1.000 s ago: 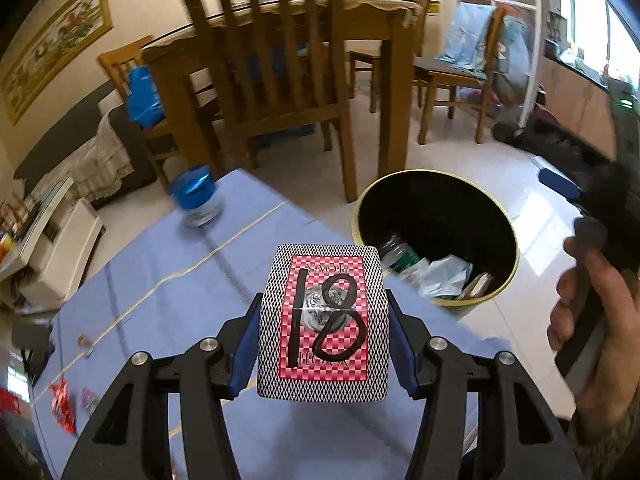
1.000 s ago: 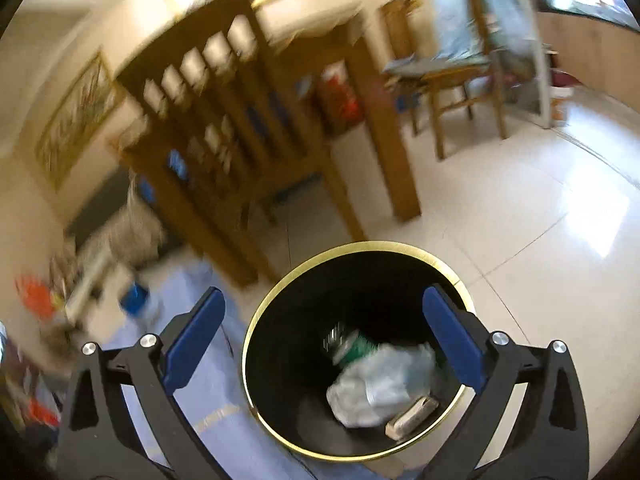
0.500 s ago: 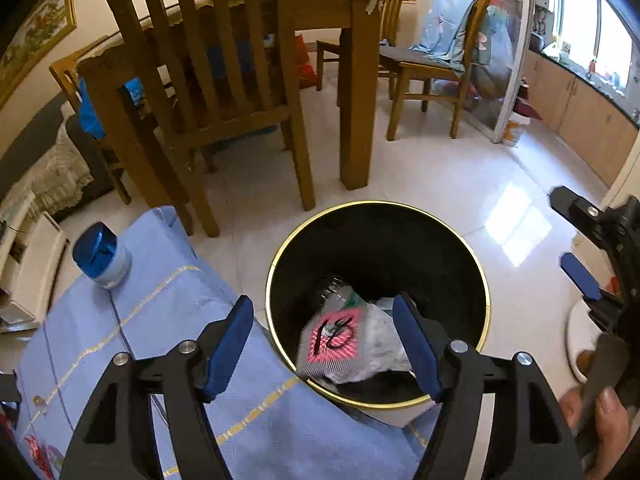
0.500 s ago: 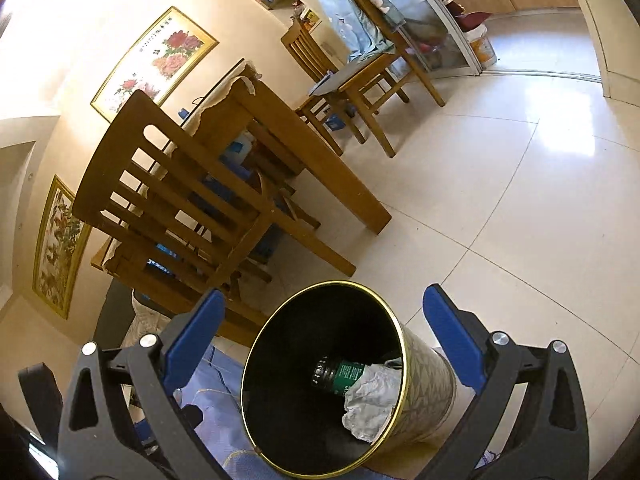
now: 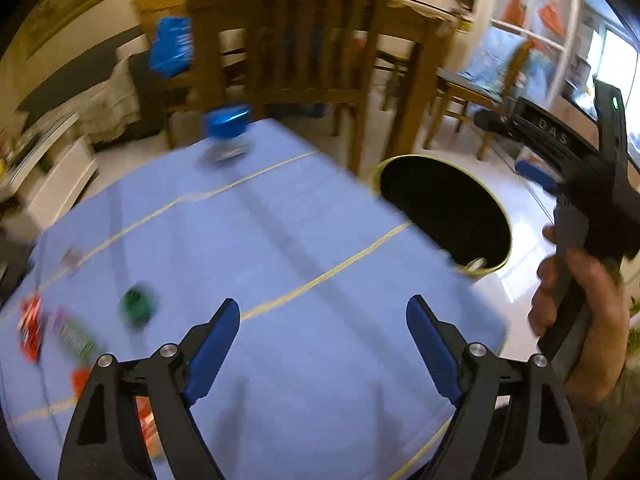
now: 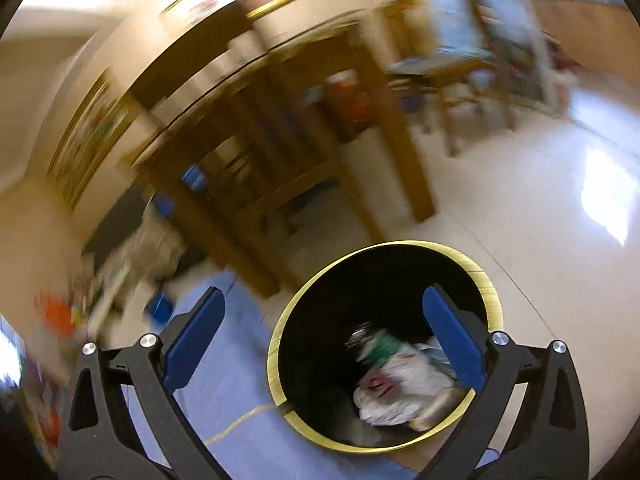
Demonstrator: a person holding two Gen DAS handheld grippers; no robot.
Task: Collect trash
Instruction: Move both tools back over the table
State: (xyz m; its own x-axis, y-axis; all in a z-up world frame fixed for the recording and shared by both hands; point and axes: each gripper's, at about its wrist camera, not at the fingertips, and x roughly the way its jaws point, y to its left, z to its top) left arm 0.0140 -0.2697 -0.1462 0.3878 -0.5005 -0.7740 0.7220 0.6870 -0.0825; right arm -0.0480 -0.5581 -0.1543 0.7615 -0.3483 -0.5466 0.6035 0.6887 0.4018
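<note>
My left gripper [image 5: 323,328] hangs over the blue tablecloth [image 5: 280,240], its jaws opening wide with nothing between them. Blurred scraps lie at the cloth's left edge: a green piece [image 5: 137,307], red wrappers [image 5: 30,330] and an orange one [image 5: 146,428]. The black bin with a gold rim [image 5: 496,208] stands off the table's right side. My right gripper [image 6: 323,320] is open and empty above that bin [image 6: 490,292]. Inside lie a green-labelled bottle [image 6: 376,346], crumpled white trash [image 6: 404,396] and the red-patterned box [image 6: 378,384].
A blue-lidded jar [image 5: 226,130] stands at the table's far edge. Wooden chairs [image 5: 308,52] and a dining table [image 6: 304,92] crowd the floor behind. A hand [image 5: 580,312] holds the right gripper's handle at the right. Glossy floor tiles [image 6: 540,220] surround the bin.
My left gripper let the red-checked box drop into the bin, opened wider and swung back left over the tablecloth. The right gripper's view swung about and is back over the bin.
</note>
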